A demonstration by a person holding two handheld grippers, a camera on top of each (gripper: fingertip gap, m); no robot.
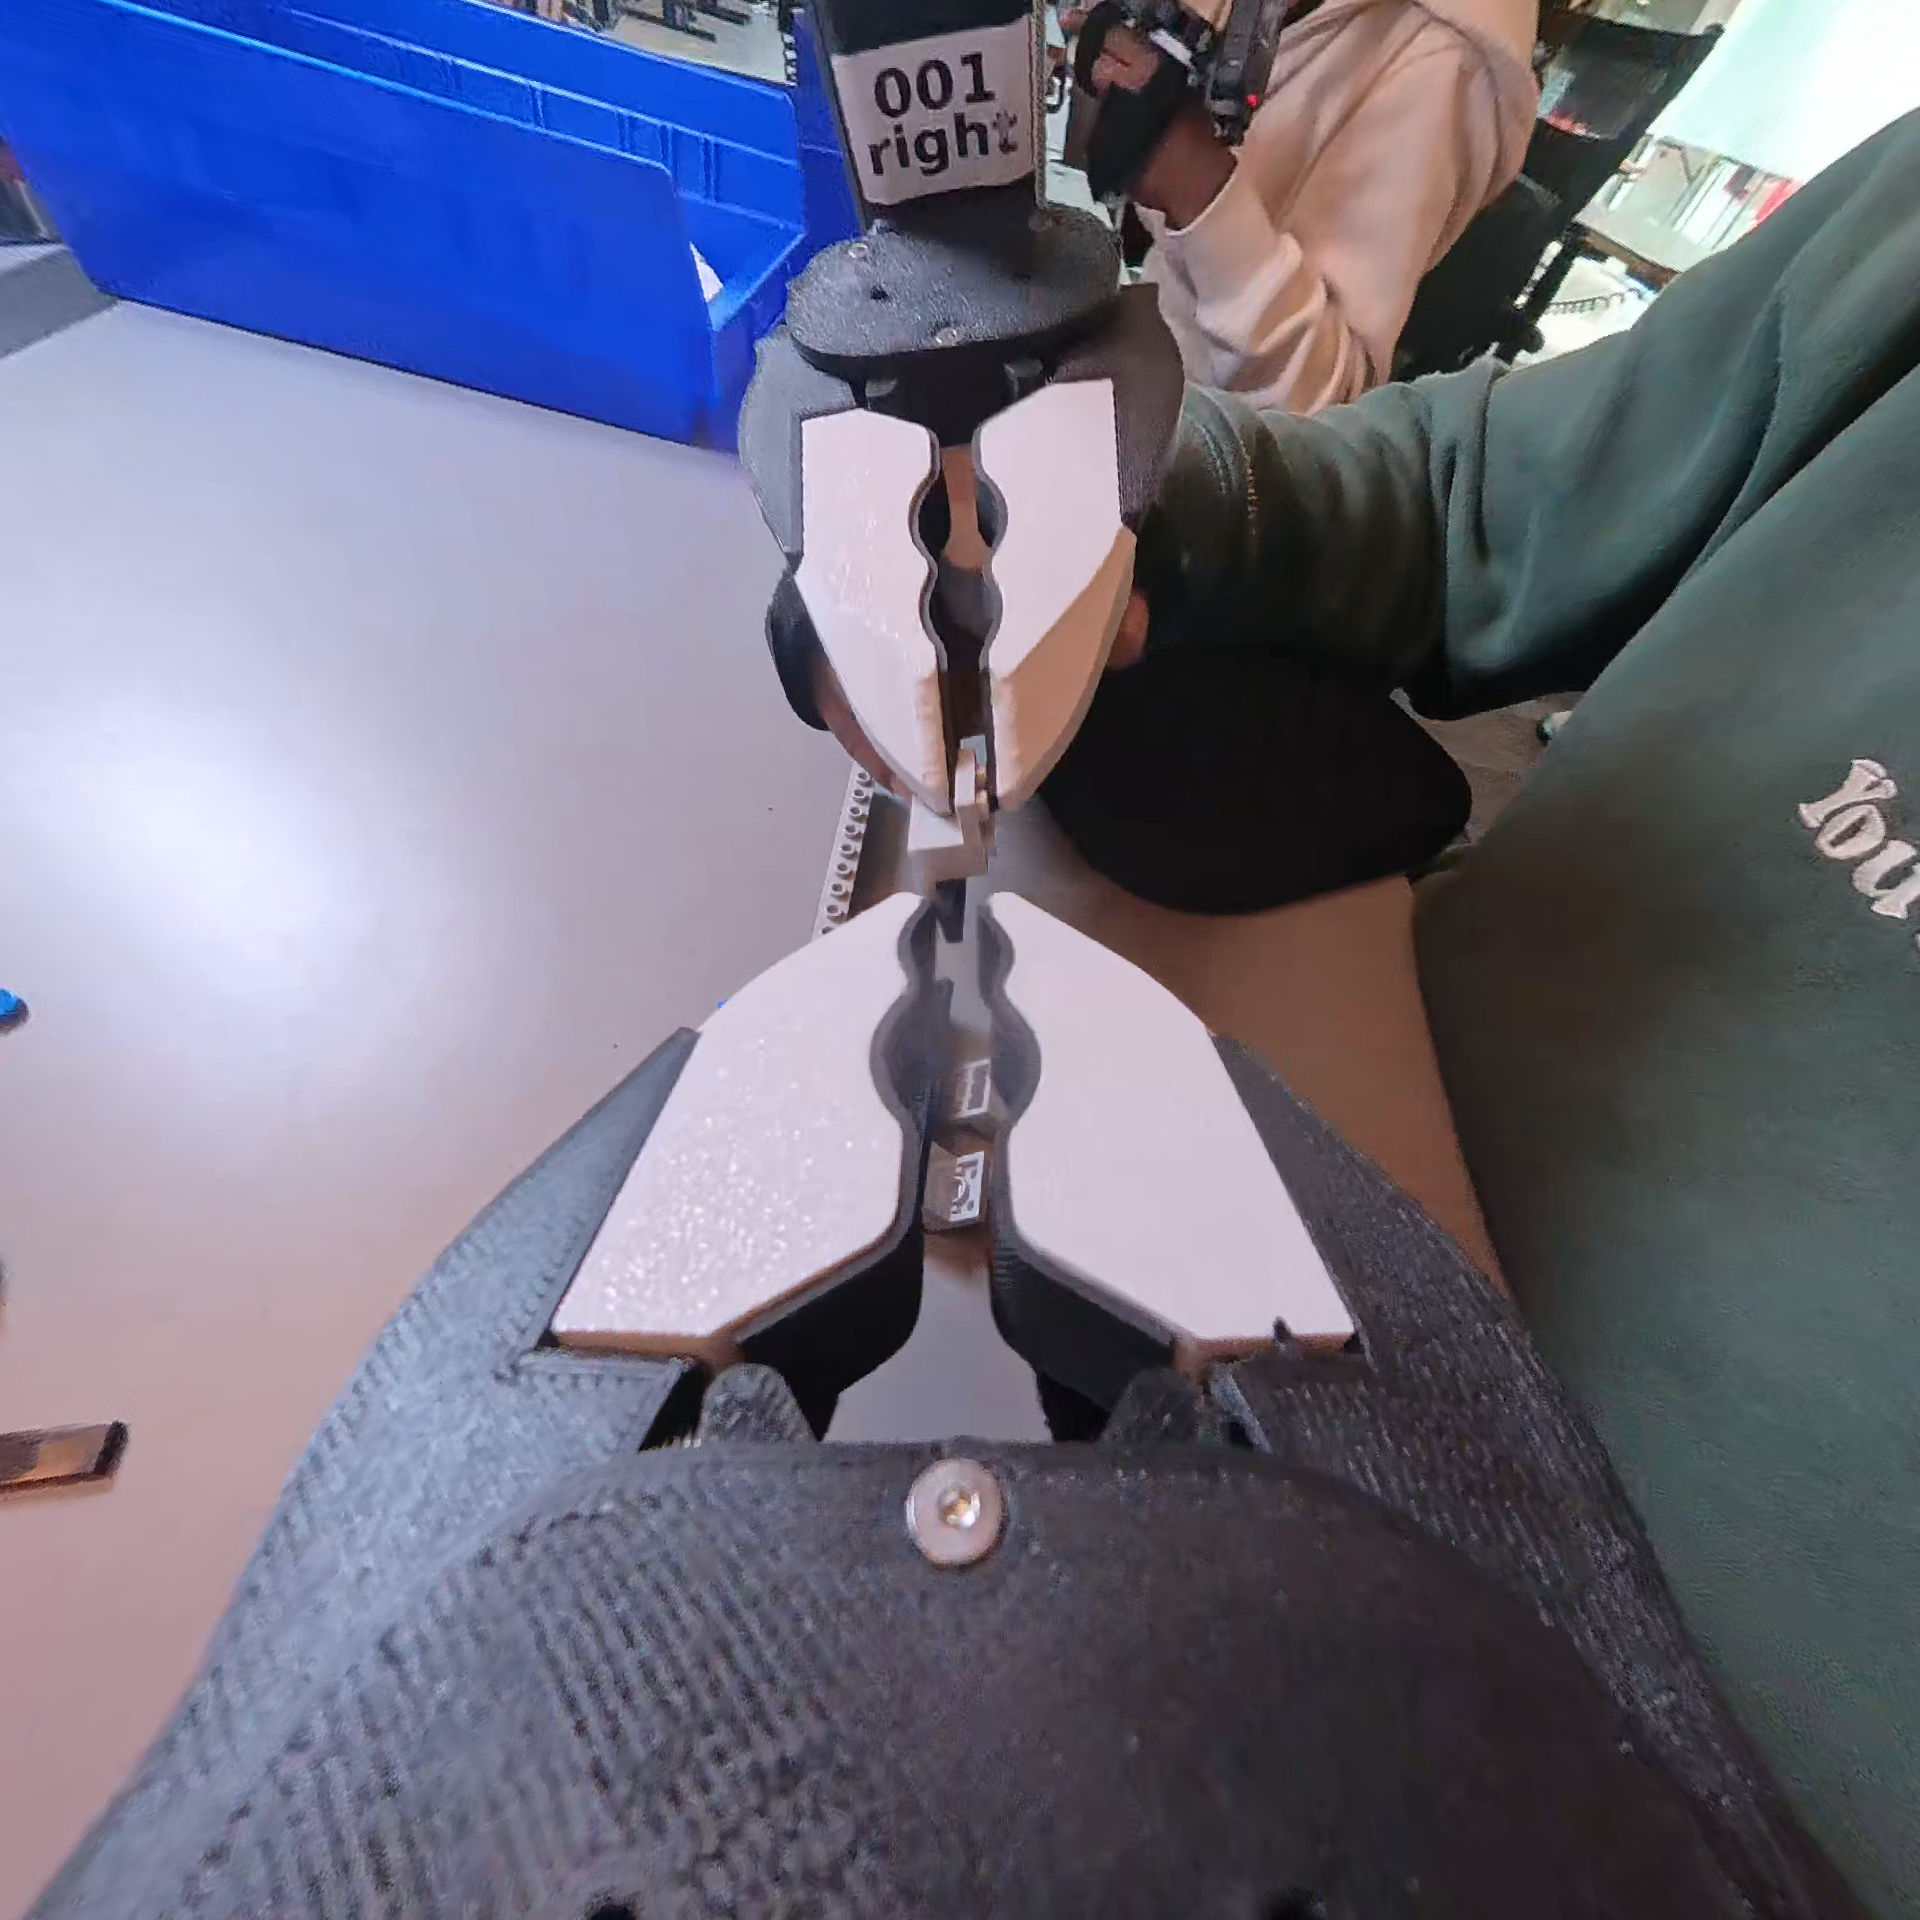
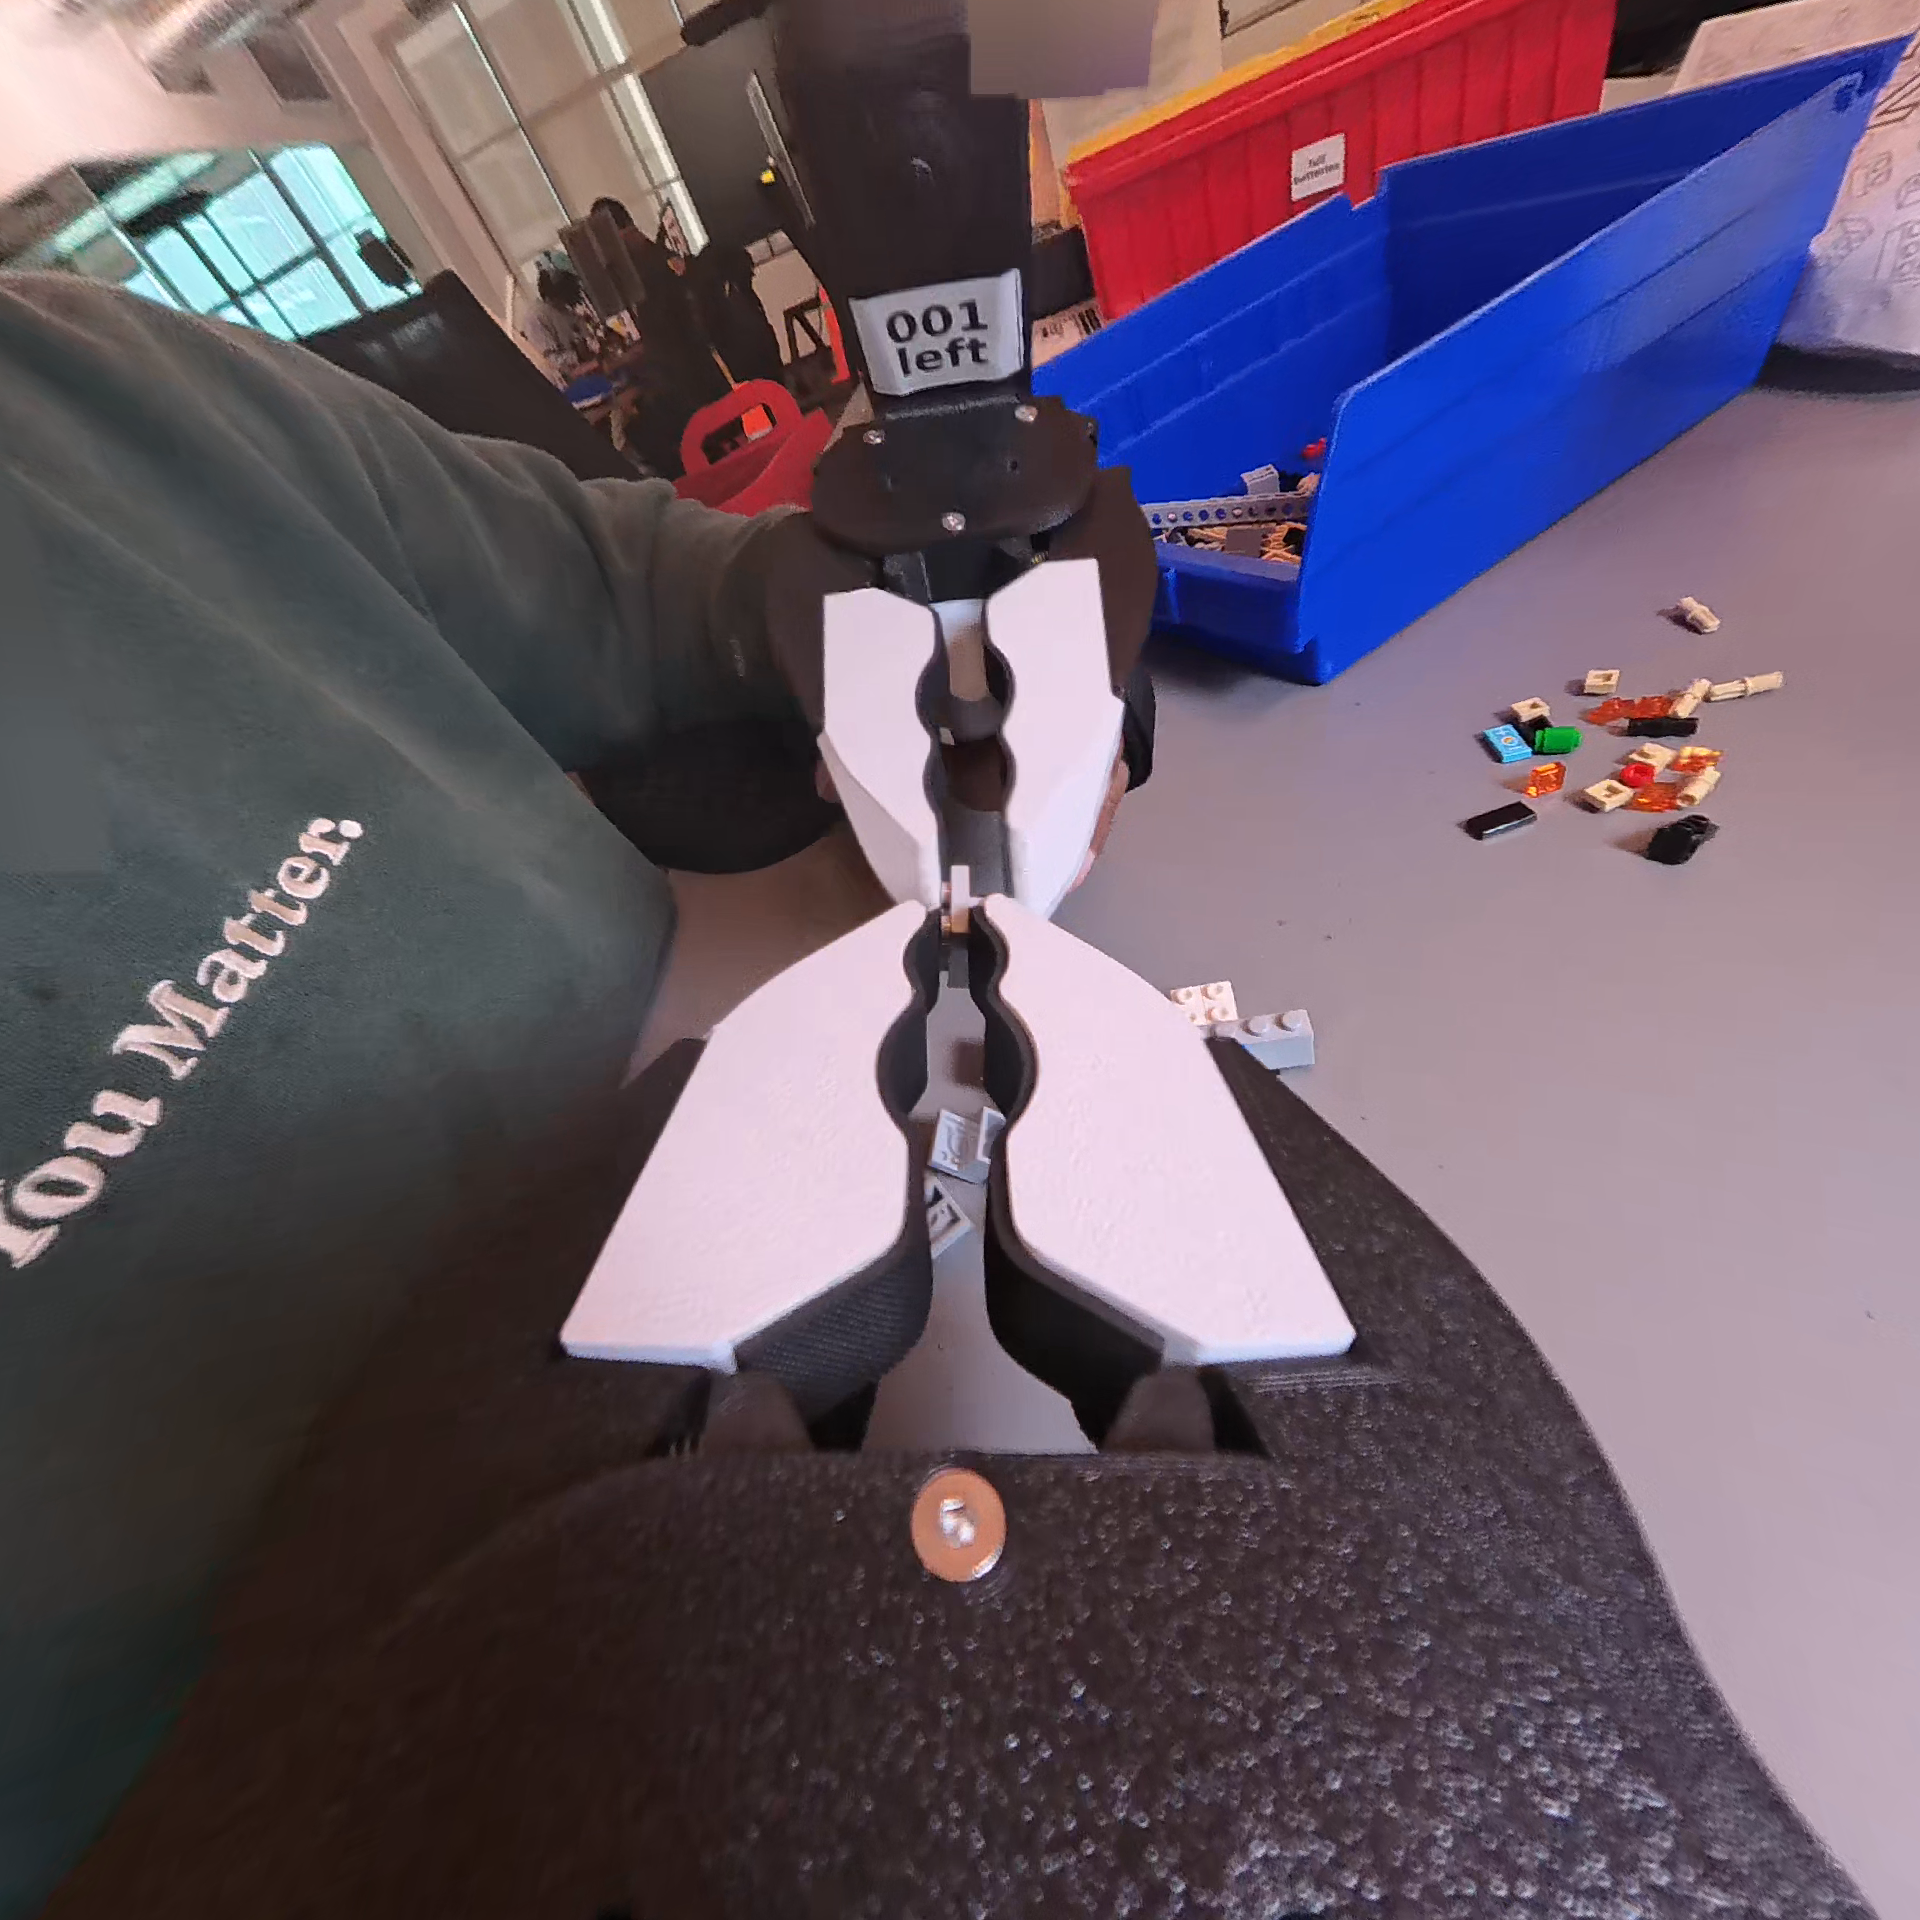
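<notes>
Grey tabletop (image 2: 1455, 1143) lies under both grippers, which meet tip to tip above it. Between them hangs a small light-grey toy-brick assembly (image 1: 951, 831), its long axis running from one gripper toward the other. The right gripper (image 2: 961, 920) is narrowed onto its pale end, pads pressing. The left gripper (image 1: 954, 920) is nearly closed on a dark plate at the opposite end. A long blue plastic bin (image 2: 1507, 416) and scattered small coloured bricks (image 2: 1621, 758) sit beyond.

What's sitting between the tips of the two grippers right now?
A small grey building-brick piece bridges the stretch. In the left wrist view the right gripper pinches its far end, and a dark part reaches into the left gripper.
</notes>
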